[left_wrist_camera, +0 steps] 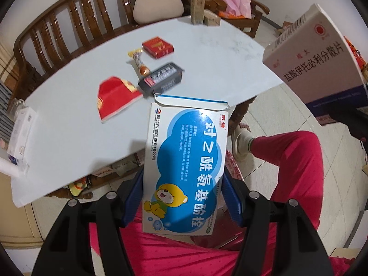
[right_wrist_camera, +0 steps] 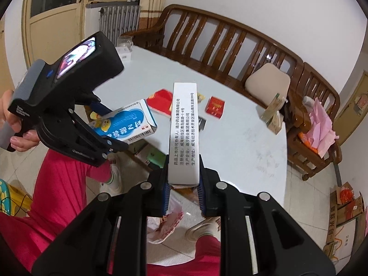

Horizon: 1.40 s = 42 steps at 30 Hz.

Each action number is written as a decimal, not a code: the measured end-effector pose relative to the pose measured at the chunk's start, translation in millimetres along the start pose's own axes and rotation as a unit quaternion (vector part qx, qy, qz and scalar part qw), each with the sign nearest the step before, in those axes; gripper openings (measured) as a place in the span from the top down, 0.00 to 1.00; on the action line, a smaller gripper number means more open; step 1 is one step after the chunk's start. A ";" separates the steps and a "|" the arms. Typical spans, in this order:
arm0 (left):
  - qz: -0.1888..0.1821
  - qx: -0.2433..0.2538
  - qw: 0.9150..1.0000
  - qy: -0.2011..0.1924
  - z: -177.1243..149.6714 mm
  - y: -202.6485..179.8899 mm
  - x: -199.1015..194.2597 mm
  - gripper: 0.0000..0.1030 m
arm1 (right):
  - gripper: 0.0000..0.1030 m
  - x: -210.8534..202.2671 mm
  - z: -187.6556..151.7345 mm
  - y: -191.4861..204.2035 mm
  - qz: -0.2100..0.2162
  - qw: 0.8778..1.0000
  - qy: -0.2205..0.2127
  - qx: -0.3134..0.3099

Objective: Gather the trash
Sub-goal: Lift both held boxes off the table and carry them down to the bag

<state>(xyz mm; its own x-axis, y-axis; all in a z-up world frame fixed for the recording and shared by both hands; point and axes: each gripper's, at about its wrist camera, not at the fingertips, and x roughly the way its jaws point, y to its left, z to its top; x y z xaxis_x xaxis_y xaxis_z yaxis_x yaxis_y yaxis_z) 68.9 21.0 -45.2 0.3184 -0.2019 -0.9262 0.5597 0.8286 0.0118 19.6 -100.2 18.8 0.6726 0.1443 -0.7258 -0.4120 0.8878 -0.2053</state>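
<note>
Blue bear box [left_wrist_camera: 184,168] sat clamped between left gripper [left_wrist_camera: 181,197] pads, off table [left_wrist_camera: 218,53] edge, above pink-trousered lap. White medicine box [right_wrist_camera: 182,133] pinched by right gripper [right_wrist_camera: 183,188], pointing 12 o'clock. On table: red packet [left_wrist_camera: 117,102] at 10 o'clock of blue box, red carton [left_wrist_camera: 158,47], dark box [left_wrist_camera: 161,79], candy wrapper [left_wrist_camera: 139,61].
</note>
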 end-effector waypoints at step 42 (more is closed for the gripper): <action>-0.047 -0.049 0.984 0.166 -58.2 -26.0 241.2 0.41 | 0.81 179.6 -123.5 25.2 0.061 0.980 0.177 0.063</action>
<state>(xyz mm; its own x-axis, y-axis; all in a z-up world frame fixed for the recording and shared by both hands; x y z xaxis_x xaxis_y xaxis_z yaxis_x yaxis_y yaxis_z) 86.6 -18.9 -290.9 -0.0086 -0.1122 -0.9936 0.4937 0.8637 -0.1018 54.1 -105.9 -197.8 0.3583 0.1124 -0.9268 -0.3822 0.9234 -0.0358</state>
